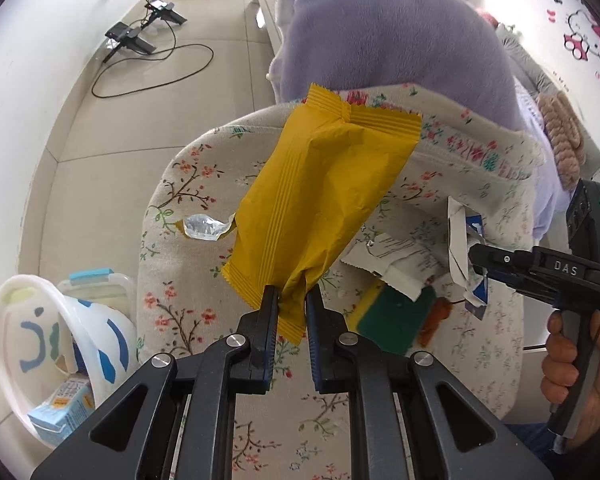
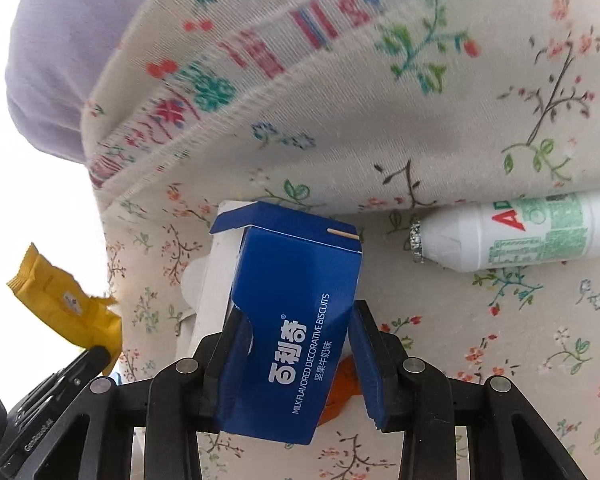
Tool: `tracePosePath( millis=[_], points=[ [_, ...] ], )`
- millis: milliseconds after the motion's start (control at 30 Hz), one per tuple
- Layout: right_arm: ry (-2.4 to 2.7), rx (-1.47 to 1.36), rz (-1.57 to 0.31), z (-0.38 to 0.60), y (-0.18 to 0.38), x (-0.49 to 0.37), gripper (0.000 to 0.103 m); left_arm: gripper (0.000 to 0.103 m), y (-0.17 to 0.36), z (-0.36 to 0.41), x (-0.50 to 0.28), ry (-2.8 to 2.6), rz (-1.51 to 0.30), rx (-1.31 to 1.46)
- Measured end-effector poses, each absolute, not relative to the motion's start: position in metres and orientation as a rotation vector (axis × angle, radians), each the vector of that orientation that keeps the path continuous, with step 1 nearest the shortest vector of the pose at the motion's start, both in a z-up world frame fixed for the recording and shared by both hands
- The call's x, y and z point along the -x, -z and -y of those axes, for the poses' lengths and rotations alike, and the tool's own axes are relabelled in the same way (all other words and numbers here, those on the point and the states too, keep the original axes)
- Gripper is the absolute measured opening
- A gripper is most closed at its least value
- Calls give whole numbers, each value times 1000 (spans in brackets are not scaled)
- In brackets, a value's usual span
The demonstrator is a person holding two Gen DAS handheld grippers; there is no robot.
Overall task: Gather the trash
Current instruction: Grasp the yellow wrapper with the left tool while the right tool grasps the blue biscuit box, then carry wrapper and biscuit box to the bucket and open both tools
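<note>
The yellow wrapper (image 1: 324,196) hangs clear of the flowered bedcover (image 1: 204,280), pinched at its lower end by the left gripper (image 1: 292,304). The right gripper (image 2: 300,344) clamps a blue biscuit box (image 2: 288,320) reading "MILK FLAVORED DECORATIVE BISCUITS". Both pickups look done; next, likely, comes carrying them to the white bin (image 1: 32,320) off the cover's left edge. A white bottle (image 2: 516,232) lettered "AD" lies near the fold, uncollected.

I read "MILK FLAVORED DECORATIVE BISCUITS" under white Chinese characters on the blue biscuit box (image 2: 288,344). Right of that box, the white bottle (image 2: 516,236) showed red letters "AD". The right gripper (image 1: 480,264) carried "DAS".
</note>
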State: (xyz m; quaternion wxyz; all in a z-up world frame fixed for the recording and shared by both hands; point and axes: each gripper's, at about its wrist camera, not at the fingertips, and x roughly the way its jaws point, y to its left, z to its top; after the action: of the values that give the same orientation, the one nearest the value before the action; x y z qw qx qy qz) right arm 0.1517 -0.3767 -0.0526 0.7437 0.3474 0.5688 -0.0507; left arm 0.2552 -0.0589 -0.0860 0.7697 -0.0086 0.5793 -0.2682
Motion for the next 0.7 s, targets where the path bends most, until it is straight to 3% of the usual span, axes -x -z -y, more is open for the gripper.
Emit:
tracePosePath(
  millis=[700],
  points=[
    [-24, -624, -1063, 291, -15, -148, 44, 14, 53, -39, -245, 561, -1207, 207]
  ],
)
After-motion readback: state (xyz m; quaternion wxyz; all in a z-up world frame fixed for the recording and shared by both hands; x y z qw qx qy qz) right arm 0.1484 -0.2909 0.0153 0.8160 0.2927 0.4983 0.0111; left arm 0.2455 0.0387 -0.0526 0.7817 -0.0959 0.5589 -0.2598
